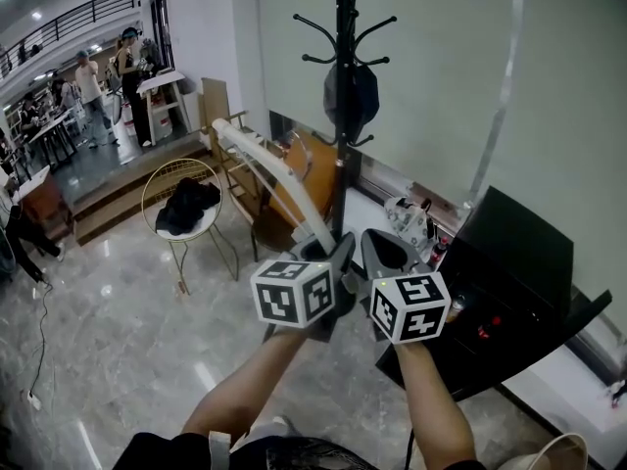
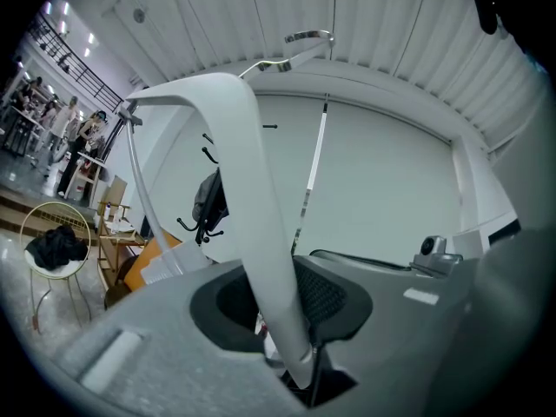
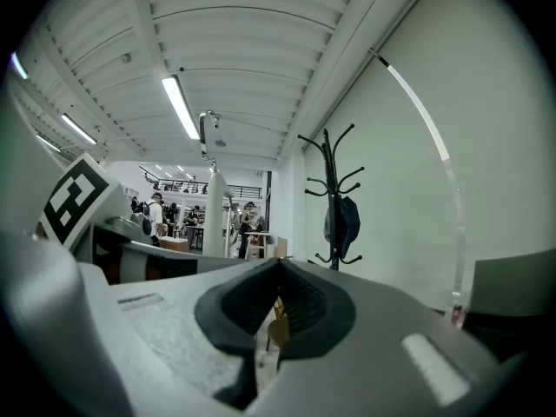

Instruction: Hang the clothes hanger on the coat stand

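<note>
A white clothes hanger [image 1: 265, 169] slants up to the left from my left gripper [image 1: 328, 253], which is shut on one end of it. In the left gripper view the hanger's arm [image 2: 252, 198] runs between the pads of the left gripper [image 2: 291, 301], and its metal hook [image 2: 304, 42] shows at the top. The black coat stand [image 1: 343, 67] rises straight ahead, a dark bag [image 1: 351, 96] hanging on it. My right gripper [image 1: 384, 253] sits beside the left one, shut and empty. In its own view the right gripper [image 3: 278, 272] points past the coat stand [image 3: 333, 198].
A gold wire chair [image 1: 186, 209] with a black garment stands on the marble floor at the left. Wooden furniture [image 1: 294, 179] sits at the stand's foot. A black table [image 1: 509, 272] lies to the right. People stand far off at the left [image 1: 132, 76].
</note>
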The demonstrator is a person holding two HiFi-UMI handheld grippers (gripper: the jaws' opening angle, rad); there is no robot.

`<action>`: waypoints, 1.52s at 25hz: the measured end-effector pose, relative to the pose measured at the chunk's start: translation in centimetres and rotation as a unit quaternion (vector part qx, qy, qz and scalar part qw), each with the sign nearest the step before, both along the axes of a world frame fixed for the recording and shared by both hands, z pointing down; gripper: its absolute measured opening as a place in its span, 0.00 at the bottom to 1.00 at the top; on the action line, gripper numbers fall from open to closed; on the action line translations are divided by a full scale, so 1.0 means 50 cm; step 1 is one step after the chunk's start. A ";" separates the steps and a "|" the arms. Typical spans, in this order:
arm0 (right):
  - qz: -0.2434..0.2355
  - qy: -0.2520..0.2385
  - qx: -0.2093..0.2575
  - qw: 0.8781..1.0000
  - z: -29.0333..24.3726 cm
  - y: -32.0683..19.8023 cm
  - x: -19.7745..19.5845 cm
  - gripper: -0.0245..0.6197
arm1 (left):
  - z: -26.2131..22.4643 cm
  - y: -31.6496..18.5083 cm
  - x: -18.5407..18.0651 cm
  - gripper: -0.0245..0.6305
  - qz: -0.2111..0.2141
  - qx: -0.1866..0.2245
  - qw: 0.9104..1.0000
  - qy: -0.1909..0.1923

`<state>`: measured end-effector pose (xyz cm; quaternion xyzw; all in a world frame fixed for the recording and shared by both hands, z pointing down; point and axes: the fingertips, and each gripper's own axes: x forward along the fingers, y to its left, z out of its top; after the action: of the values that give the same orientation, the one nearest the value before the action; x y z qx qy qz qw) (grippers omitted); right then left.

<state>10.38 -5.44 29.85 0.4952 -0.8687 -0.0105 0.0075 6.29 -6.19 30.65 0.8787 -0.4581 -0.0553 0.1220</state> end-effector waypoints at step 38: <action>0.043 0.020 0.017 0.999 -0.057 -0.429 -0.200 0.03 | -0.048 -0.449 -0.195 0.19 0.050 0.008 0.998 0.028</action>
<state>0.40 -26.89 27.00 0.5321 -0.8458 -0.0346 0.0165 -3.44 -28.62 28.25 0.8997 -0.4095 -0.0771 0.1301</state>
